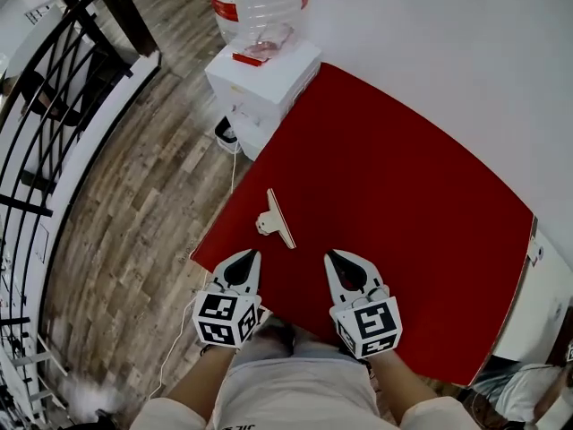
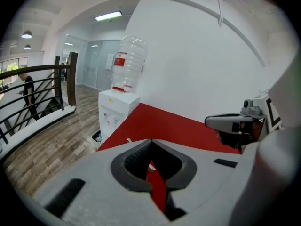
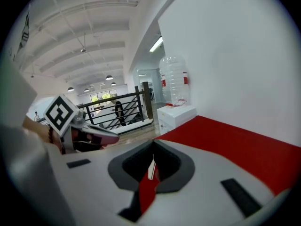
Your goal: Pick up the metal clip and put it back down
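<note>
The metal clip [image 1: 275, 219], pale with a flat bar and a small handle, lies on the red table [image 1: 403, 177] near its left front edge. My left gripper [image 1: 256, 253] sits just behind the clip, jaws shut to a point with nothing between them. My right gripper [image 1: 329, 255] is level with it to the right, also shut and empty. In the left gripper view a bit of the clip [image 2: 128, 140] peeks over the closed jaws, and the right gripper [image 2: 230, 122] shows at the side. The right gripper view shows the clip [image 3: 151, 169] through the jaw opening.
A white water dispenser [image 1: 264, 70] with a clear bottle [image 1: 260, 3] stands against the table's far left corner. Wooden floor [image 1: 134, 240] and a black railing [image 1: 54, 106] lie to the left. A white wall [image 1: 466, 43] runs behind the table.
</note>
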Tool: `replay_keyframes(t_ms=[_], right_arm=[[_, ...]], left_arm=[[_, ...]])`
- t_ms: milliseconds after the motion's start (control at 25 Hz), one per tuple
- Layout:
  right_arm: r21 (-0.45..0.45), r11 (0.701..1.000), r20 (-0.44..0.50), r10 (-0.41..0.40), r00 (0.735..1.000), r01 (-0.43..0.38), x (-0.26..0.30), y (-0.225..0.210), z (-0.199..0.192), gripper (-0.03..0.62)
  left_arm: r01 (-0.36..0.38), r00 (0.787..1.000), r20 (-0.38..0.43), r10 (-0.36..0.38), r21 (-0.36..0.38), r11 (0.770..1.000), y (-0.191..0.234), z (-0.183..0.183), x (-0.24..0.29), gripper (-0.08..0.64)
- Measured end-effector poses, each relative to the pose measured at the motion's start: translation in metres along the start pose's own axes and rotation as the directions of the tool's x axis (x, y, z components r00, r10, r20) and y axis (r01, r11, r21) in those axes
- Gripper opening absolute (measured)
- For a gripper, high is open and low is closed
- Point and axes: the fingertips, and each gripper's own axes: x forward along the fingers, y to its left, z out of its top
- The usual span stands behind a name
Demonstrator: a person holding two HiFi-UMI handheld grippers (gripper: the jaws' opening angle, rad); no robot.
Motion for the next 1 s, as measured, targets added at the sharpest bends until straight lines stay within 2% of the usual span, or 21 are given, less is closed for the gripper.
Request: replay_keyframes(t_ms=[160,400,1000], right_arm=[[0.001,1.0,0.014,-0.008,1.0,0.008,-0.021,0.003,0.01,0.008],[0.022,1.0,0.038,0.008,0.999,-0.009,-0.049,0.023,0.016,0.008],[-0.002,0.997,0.069,0.075,0.995,-0.075,-0.058,0.059,0.036,0.007]], left_arm=[[-0.003,0.999,0.04,0.002,0.025,1.0,-0.022,0.009,-0.025,0.006],[-0.024,0.997,0.069,0.022,0.025,0.999,-0.042,0.006,-0.058,0.006],[-0.057,0.987,0.155,0.049,0.046,0.997,-0.053,0.03,-0.084,0.006]])
